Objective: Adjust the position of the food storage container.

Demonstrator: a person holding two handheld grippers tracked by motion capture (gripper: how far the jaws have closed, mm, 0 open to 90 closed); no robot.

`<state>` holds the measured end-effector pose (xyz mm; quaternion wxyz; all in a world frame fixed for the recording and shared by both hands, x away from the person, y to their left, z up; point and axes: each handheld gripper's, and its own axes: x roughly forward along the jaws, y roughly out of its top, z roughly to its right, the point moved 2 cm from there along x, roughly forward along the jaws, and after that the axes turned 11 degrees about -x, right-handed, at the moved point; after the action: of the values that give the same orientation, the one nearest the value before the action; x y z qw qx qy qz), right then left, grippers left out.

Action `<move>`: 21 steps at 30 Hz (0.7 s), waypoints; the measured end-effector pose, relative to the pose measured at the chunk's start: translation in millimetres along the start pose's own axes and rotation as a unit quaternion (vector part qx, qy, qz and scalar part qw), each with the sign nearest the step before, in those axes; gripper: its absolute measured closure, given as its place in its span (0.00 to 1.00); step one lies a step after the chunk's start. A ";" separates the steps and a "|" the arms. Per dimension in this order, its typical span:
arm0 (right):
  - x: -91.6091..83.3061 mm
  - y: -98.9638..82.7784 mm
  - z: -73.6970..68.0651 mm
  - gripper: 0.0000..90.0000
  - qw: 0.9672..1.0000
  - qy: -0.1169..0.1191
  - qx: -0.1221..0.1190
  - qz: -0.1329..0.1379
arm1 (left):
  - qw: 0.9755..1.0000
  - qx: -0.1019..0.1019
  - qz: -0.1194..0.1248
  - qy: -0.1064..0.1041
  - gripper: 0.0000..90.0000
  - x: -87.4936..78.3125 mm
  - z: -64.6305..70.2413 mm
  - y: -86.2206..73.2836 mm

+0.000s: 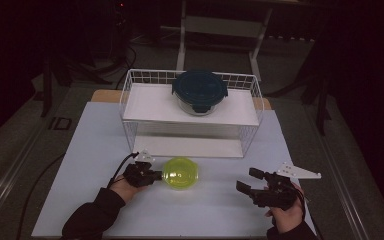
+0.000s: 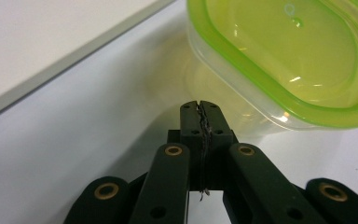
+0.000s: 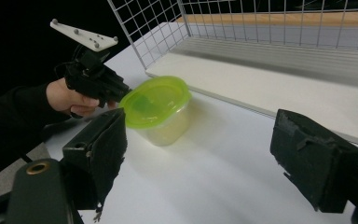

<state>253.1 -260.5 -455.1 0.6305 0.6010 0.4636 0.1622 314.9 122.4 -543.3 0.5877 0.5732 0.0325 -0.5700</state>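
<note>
A small round-cornered tub of clear plastic with a translucent lime-green lid (image 1: pixel 181 173) sits on the smooth pale worktop (image 1: pixel 95 145), toward its near edge and a little left of the middle, just in front of the white wire rack (image 1: pixel 130 95). The lid is glossy, with a raised rim and a shallow sunken middle that catches the light. The left gripper (image 1: pixel 155 175), matte black with brass-coloured rivets, lies low on the tub's left side; its jaws are pressed fully together, with nothing between them, and their tips sit just beside the tub wall below the lid's rim, though contact cannot be made out. The right gripper (image 1: pixel 246 180) is held well apart from the tub near the worktop's near right edge, its jaws spread wide and empty, their pads faced with rough, frayed black padding. On the rack's flat white upper shelf stands a round glass container with a dark blue clip-on lid (image 1: pixel 199 90)
</note>
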 end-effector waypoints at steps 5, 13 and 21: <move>0.8 0.0 -0.2 0.20 1.000 0.001 0.000 -0.001 | 1.000 0.008 -0.008 -0.012 0.98 6.0 8.4 -0.7; 3.0 -0.6 0.6 0.20 1.000 0.005 0.001 -0.003 | 1.000 0.011 -0.009 -0.018 0.98 13.2 13.5 3.5; 3.2 -2.5 1.6 0.20 1.000 0.004 0.005 -0.005 | 0.999 0.017 -0.016 -0.029 0.98 27.1 24.9 8.6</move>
<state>255.1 -259.6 -458.9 0.6263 0.6010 0.4702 0.1595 315.1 84.9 -548.0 0.5694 0.5657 0.0144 -0.5963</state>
